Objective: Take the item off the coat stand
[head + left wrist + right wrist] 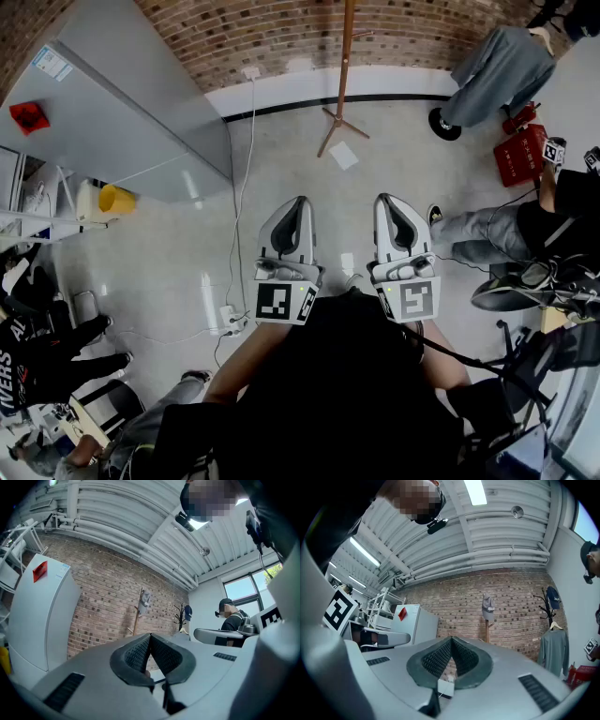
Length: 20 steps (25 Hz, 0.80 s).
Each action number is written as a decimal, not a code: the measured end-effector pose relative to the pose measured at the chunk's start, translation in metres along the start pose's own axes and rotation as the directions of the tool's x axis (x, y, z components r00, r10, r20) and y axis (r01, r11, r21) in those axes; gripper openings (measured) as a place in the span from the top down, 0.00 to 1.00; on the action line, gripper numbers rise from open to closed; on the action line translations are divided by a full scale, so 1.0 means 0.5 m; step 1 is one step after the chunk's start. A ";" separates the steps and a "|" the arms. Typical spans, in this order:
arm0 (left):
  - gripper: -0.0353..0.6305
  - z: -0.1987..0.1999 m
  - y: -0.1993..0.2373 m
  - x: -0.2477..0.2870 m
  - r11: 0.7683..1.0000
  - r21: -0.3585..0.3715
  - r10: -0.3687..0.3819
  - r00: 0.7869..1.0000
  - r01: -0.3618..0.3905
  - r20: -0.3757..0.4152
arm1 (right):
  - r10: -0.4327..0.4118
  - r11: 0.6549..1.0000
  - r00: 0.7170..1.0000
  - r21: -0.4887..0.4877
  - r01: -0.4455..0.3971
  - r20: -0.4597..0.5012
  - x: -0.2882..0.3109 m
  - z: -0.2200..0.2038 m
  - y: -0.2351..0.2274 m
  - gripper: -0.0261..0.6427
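Approach stage: left gripper point(298, 204) and right gripper point(388, 201) jaws closed, empty; next advance to far coat stand point(344, 75), open for cap point(488, 606).

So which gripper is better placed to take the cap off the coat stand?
Left, narrowly. In its view the cap sits straight ahead of the left gripper; the right gripper sees it off to one side. Both are shut and far away.

The stand point(343, 75) runs off the head view's top edge, its top cut off. The left tool point(150, 635) and right tool point(452, 639) each hide the stand's foot in their own views. Print on the cap point(488, 605) is too small to read.
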<state>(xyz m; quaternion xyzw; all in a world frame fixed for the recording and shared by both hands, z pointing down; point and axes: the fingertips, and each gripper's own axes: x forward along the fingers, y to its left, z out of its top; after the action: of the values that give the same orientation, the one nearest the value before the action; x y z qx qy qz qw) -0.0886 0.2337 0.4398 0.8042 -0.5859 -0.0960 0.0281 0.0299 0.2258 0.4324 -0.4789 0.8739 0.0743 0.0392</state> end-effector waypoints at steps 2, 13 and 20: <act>0.92 -0.002 -0.006 0.002 1.000 0.003 -0.004 1.000 0.004 -0.001 | 0.003 1.000 1.000 -0.005 -0.003 -0.004 -0.002 -0.001 0.003 0.94; 0.92 0.002 -0.016 0.012 1.000 0.006 -0.004 1.000 0.004 0.018 | 0.007 0.999 1.000 0.044 -0.008 0.015 -0.015 0.003 -0.004 0.94; 0.92 0.001 -0.030 0.019 1.000 0.017 -0.016 0.999 0.015 0.036 | 0.013 0.997 1.000 0.081 -0.015 0.021 -0.028 -0.007 -0.020 0.94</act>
<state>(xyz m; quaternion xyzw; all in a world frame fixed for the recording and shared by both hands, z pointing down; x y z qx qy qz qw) -0.0717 0.2293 0.4356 0.8071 -0.5808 -0.1058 0.0097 0.0459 0.2315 0.4371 -0.4699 0.8790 0.0439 0.0670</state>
